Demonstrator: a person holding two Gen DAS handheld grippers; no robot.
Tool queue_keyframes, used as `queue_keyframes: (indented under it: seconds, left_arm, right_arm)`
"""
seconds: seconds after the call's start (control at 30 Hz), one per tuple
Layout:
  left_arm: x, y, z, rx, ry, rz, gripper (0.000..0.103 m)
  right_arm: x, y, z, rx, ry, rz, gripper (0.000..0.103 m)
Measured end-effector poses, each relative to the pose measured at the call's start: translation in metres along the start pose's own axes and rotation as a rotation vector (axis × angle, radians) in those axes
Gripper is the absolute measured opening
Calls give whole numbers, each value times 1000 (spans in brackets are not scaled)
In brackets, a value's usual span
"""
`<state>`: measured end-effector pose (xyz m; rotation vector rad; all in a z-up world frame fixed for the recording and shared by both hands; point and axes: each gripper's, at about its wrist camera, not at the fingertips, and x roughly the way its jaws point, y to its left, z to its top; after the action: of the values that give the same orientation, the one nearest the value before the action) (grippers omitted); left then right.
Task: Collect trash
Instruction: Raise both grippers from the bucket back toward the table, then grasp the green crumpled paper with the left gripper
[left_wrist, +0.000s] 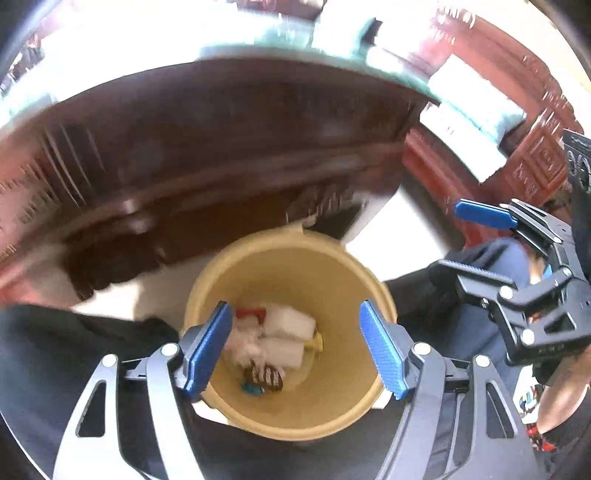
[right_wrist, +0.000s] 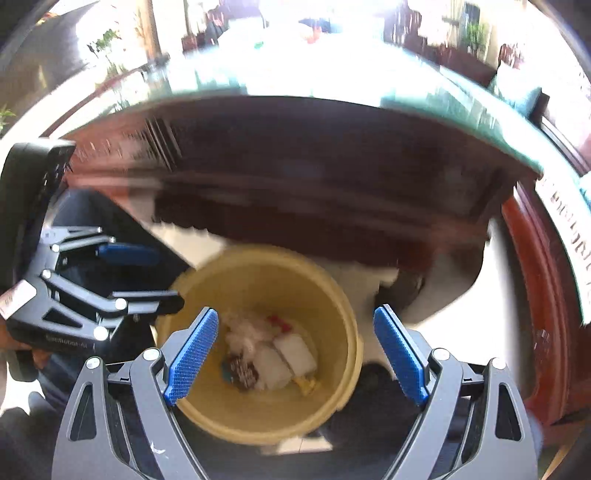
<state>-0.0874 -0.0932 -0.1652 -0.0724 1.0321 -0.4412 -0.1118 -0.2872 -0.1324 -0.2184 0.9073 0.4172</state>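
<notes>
Both grippers over yellow trash bin (left_wrist: 332, 387): left gripper (left_wrist: 297, 349) jaws released, empty; right gripper (right_wrist: 295, 358) jaws released, empty. Trash (left_wrist: 275, 345) lies on bin bottom. Next: lift clear of rim, seek leftovers on bench (right_wrist: 332, 85).

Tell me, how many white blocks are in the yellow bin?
2. Both lie at the bottom of the bin: one white block farther back, the other just in front. Others may hide under the trash.

Dark wooden table (right_wrist: 332, 166) — bright floor (left_wrist: 413, 225)
</notes>
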Motion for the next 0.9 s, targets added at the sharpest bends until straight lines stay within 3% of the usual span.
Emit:
queue_keyframes:
  seconds: [0.17,0.43,0.63,0.9]
  left_arm:
    - [-61,1,39,44,-180,64,85]
    - [-118,22,108,65,-374,154,90]
    - [-116,42,154,47,-378,178,90]
    - [-100,91,208,-45,-374,188,90]
  right_arm:
    - [-36,7,62,-36,-170,-9,86]
    - [-52,8,149,-54,-289,-3,90]
    - [-32,6,207,-52,-290,13,94]
    - [8,-6,258,-31,-269,29,94]
